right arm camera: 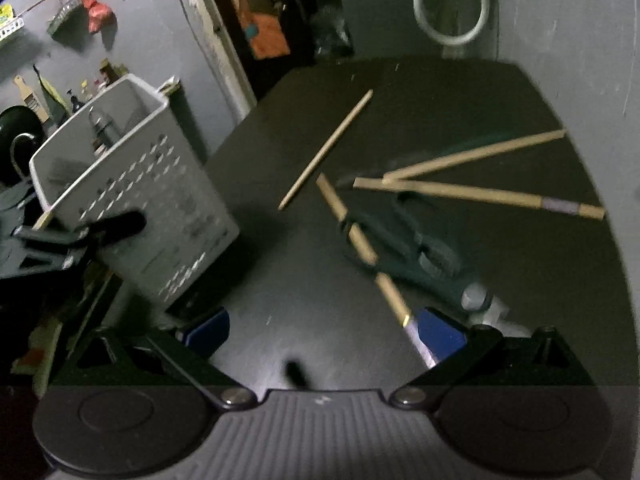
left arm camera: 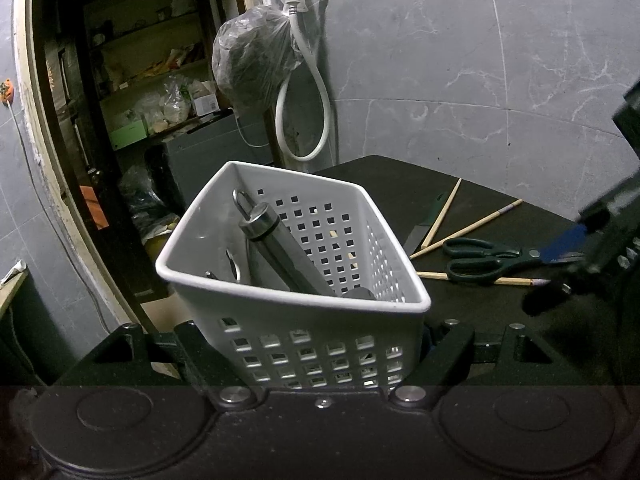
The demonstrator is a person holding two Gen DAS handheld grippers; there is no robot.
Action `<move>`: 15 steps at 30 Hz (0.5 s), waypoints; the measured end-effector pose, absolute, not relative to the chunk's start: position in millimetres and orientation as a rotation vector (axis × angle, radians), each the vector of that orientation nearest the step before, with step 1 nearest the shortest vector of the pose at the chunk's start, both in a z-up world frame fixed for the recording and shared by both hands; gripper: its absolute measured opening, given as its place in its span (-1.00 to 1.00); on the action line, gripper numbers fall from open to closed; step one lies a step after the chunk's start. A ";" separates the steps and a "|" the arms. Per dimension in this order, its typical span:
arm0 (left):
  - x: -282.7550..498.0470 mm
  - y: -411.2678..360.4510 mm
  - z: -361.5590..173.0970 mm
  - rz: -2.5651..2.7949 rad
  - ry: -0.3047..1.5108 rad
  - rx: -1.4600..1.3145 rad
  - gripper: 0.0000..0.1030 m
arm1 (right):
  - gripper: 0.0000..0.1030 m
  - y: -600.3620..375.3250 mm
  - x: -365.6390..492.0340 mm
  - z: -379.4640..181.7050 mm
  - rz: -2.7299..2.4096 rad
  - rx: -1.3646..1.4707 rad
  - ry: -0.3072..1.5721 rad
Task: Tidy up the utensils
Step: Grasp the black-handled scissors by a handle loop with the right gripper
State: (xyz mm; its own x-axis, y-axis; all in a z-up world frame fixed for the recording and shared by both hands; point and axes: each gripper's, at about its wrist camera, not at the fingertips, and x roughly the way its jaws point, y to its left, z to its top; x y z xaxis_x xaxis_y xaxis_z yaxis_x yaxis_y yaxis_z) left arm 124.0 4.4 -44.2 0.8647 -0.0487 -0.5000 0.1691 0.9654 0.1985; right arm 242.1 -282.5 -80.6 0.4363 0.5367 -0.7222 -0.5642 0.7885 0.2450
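My left gripper (left arm camera: 320, 344) is shut on the white perforated basket (left arm camera: 296, 312) and holds it tilted at the table's left edge; the basket also shows in the right wrist view (right arm camera: 132, 204). Inside it lie a steel-handled tool (left arm camera: 280, 240) and other utensils. On the dark table (right arm camera: 420, 92) lie several wooden chopsticks (right arm camera: 476, 194), green-handled scissors (left arm camera: 484, 264) and a green-handled knife (left arm camera: 420, 228). My right gripper (right arm camera: 324, 332) is open, low over the table, beside the scissors (right arm camera: 420, 256) and one chopstick (right arm camera: 360, 240).
A grey marble wall (left arm camera: 460, 60) stands behind the table. A tap with a white hose (left arm camera: 304, 92) and a hanging plastic bag (left arm camera: 252, 64) are at the back. An open doorway with cluttered shelves (left arm camera: 152, 80) lies to the left.
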 end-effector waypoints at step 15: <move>122.4 2.9 -43.3 -0.108 0.514 0.236 0.59 | 0.24 -234.5 280.0 -98.4 0.764 -0.407 0.843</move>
